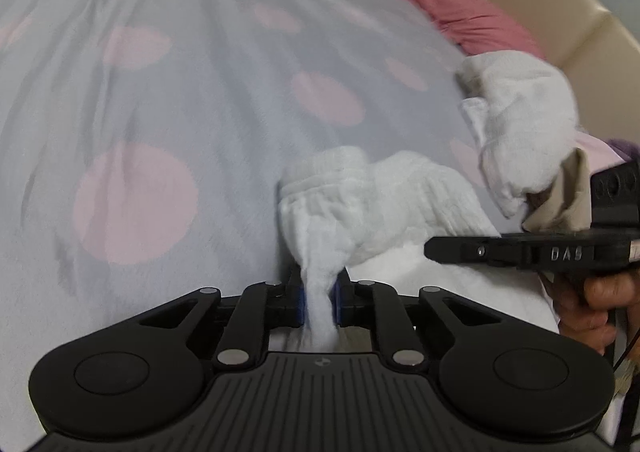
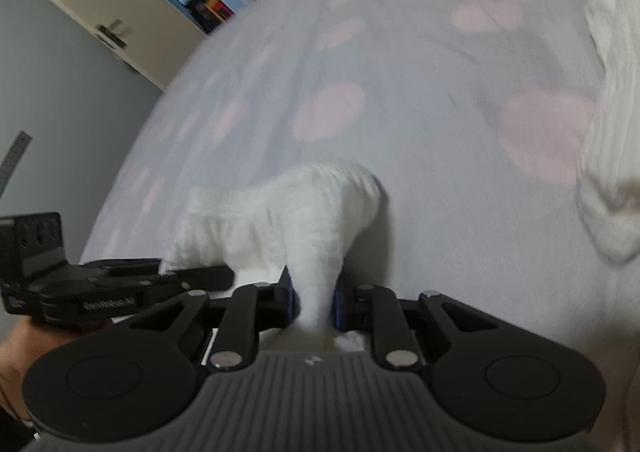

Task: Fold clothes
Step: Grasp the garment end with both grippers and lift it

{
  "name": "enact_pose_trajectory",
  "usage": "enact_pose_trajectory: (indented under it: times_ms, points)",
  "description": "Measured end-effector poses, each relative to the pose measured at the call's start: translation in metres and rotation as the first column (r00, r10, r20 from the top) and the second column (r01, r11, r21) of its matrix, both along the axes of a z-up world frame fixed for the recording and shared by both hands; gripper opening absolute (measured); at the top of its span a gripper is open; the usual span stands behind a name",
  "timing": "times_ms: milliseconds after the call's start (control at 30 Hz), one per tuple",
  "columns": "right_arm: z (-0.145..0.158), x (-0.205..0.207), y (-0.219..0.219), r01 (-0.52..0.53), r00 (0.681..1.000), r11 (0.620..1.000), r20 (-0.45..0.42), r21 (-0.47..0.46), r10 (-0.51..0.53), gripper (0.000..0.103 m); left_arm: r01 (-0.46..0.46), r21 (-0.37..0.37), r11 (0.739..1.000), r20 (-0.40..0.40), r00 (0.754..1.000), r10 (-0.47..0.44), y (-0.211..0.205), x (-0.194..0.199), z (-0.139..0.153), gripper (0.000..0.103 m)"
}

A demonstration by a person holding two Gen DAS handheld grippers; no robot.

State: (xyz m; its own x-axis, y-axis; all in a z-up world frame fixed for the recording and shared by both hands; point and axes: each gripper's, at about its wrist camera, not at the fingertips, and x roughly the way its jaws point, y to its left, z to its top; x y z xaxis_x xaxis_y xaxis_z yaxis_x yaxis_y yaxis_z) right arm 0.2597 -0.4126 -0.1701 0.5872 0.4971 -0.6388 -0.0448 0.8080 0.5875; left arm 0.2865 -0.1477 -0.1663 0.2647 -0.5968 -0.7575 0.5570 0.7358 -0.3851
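Bedspread (image 1: 160, 92), grey with pink dots, lies under both claws, left (image 1: 319, 302) and right (image 2: 313, 304), each clamped on white garment (image 1: 360, 204).

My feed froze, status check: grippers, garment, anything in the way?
Left gripper shut on white garment. Right gripper shut on it too. Garment bunched over spotted bedsheet. Second white cloth beside it, not blocking.

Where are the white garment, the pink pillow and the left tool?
white garment (image 1: 384, 204): left wrist view, bunched middle of the cloth.
pink pillow (image 1: 452, 4): left wrist view, its top face.
left tool (image 1: 320, 300): left wrist view, between its fingertips, shut on cloth.
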Motion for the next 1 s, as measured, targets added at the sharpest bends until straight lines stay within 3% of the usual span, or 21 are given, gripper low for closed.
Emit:
enact_pose_trajectory:
  times_ms: [167, 433, 567, 733, 867, 967, 1000]
  points:
    - [0.029, -0.01, -0.004, -0.028, 0.996, 0.999, 0.091, 0.017, 0.026, 0.018, -0.035, -0.142, 0.989, -0.024, 0.999, 0.032, 0.015, -0.001, 0.013, 0.007]
    - [0.103, -0.064, 0.001, -0.156, 0.942, 0.987, 0.306, 0.034, 0.139, 0.018, 0.062, -0.326, 0.944, 0.114, 0.993, -0.026, 0.05, -0.041, 0.077, 0.007]
    - [0.125, -0.097, 0.023, -0.282, 0.9, 0.959, 0.34, -0.025, 0.273, 0.018, 0.112, -0.301, 0.947, 0.146, 0.987, -0.071, 0.061, -0.08, 0.093, 0.007]
    - [0.119, -0.134, 0.046, -0.378, 0.883, 0.923, 0.272, -0.069, 0.382, 0.018, 0.164, -0.276, 0.947, 0.158, 0.98, -0.123, 0.074, -0.131, 0.1, 0.007]
    - [0.119, -0.166, 0.051, -0.399, 0.876, 0.915, 0.269, -0.062, 0.4, 0.018, 0.215, -0.289, 0.933, 0.194, 0.967, -0.163, 0.089, -0.176, 0.101, 0.007]
    - [0.118, -0.198, 0.039, -0.379, 0.869, 0.923, 0.319, -0.061, 0.378, 0.02, 0.24, -0.335, 0.911, 0.235, 0.958, -0.166, 0.101, -0.206, 0.103, 0.007]
    - [0.117, -0.208, 0.042, -0.384, 0.859, 0.919, 0.331, -0.088, 0.391, 0.021, 0.266, -0.321, 0.909, 0.244, 0.951, -0.191, 0.103, -0.216, 0.1, 0.007]
